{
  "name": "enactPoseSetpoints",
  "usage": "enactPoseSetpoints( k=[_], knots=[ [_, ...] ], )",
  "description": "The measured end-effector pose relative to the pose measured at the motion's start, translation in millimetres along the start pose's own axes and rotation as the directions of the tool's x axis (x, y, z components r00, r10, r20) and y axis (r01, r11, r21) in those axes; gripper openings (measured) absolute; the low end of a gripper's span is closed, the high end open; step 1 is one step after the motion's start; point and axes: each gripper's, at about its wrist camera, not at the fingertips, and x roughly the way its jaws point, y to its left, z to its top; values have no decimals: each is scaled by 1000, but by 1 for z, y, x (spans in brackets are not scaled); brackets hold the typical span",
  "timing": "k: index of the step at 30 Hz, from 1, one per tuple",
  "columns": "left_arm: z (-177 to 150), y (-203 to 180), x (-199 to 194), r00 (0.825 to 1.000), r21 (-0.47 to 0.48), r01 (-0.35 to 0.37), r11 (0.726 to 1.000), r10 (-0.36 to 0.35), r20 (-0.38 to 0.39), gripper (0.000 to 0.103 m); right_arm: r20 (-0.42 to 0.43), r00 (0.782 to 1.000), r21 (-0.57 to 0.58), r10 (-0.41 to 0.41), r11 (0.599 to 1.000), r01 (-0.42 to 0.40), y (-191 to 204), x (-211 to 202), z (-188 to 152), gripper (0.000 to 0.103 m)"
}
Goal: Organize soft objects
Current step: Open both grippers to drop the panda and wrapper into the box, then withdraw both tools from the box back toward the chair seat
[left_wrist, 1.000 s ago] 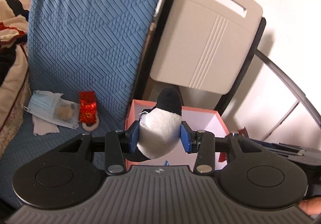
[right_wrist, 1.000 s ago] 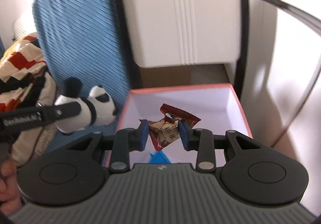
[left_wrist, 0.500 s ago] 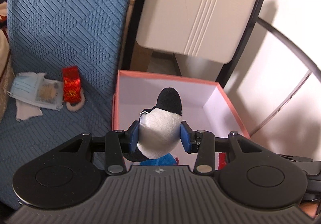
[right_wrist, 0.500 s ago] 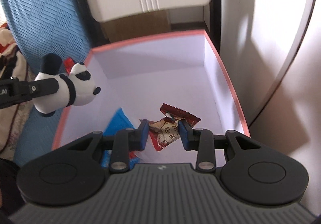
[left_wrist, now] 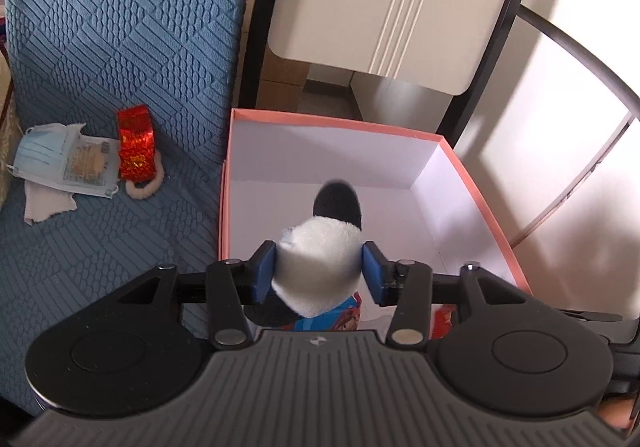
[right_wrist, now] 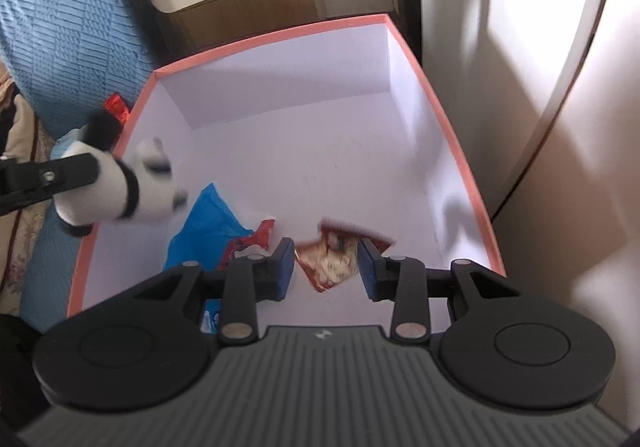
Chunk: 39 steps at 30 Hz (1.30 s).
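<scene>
The panda plush (left_wrist: 318, 271) sits between the left gripper (left_wrist: 319, 274) pads over the pink-rimmed box (left_wrist: 476, 191); its jaws have just been widening and a gap shows at the right pad. The snack packet (right_wrist: 330, 263) (blurred) hangs free between the right gripper (right_wrist: 325, 267) jaws, also just opening, above the box floor beside a blue packet (right_wrist: 208, 235).

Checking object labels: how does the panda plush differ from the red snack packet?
The panda plush is fuzzy, rounded, black-and-white; the snack packet is crinkly and red. The plush is over the left rim of the pink box; the packet is further right, over its floor. Both look motion-blurred.
</scene>
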Motion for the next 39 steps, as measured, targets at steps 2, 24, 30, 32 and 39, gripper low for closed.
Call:
enactPoseSetpoints(
  k=[2, 24, 30, 32, 39],
  knots=[
    [2, 1, -5, 1000, -3, 27, 1000, -27, -3, 65, 7, 1000, 4, -8, 1000, 8, 1, -6, 2, 54],
    [36, 46, -150, 953, 67, 8, 998, -28, 300, 65, 268, 959, -77, 87, 995, -68, 82, -118, 23, 59],
    [27, 68, -171, 941, 101, 29, 995, -61, 333, 65, 299, 952, -112, 70, 993, -37, 111, -130, 6, 59],
    [20, 78, -174, 940, 93, 20, 996, -50, 338, 65, 303, 950, -119, 75, 992, -41, 120, -130, 1, 59],
    [-1, 109, -182, 934, 88, -9, 996, -23, 356, 65, 312, 945, -158, 99, 986, -51, 149, -124, -19, 59]
  ],
)
